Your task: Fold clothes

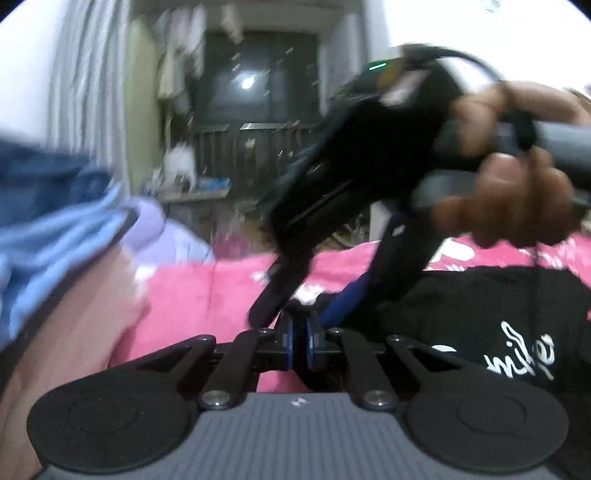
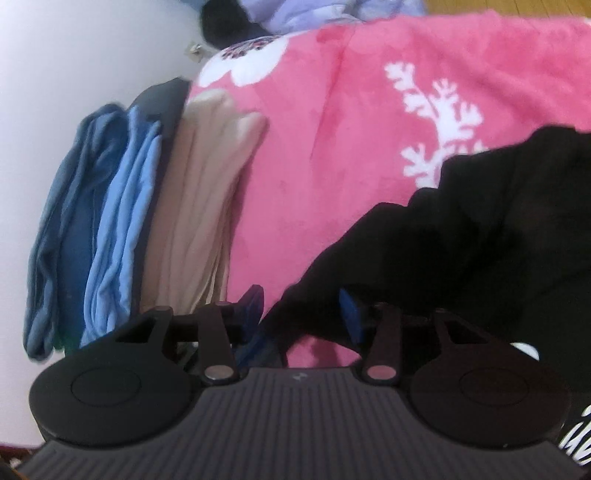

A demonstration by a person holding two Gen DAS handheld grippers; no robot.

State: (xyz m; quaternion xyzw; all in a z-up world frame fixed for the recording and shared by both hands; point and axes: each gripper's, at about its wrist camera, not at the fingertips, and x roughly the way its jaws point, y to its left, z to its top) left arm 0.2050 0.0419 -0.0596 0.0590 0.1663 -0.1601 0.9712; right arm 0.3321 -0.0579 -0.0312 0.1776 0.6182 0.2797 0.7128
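Observation:
A black T-shirt [image 1: 480, 314] [image 2: 480, 240] with white script lies crumpled on a pink flowered blanket [image 1: 207, 295] [image 2: 351, 147]. My left gripper [image 1: 303, 332] sits low over the blanket, its blue pads together with a small black fold of the shirt's edge at their tips. My right gripper [image 1: 295, 310] [image 2: 300, 299], held by a hand [image 1: 517, 192], points steeply down just beyond it. Its fingers stand apart astride the shirt's near edge, and neither pad presses on the cloth. The left wrist view is blurred.
A stack of folded clothes [image 2: 147, 221] [image 1: 55, 221] in beige, light blue and darker blue lies along the blanket's edge by a white wall [image 2: 74, 55]. Lavender bedding [image 1: 155, 229] [image 2: 314, 14] is bunched beyond it. Wooden floor [image 2: 498, 7] shows past the bed.

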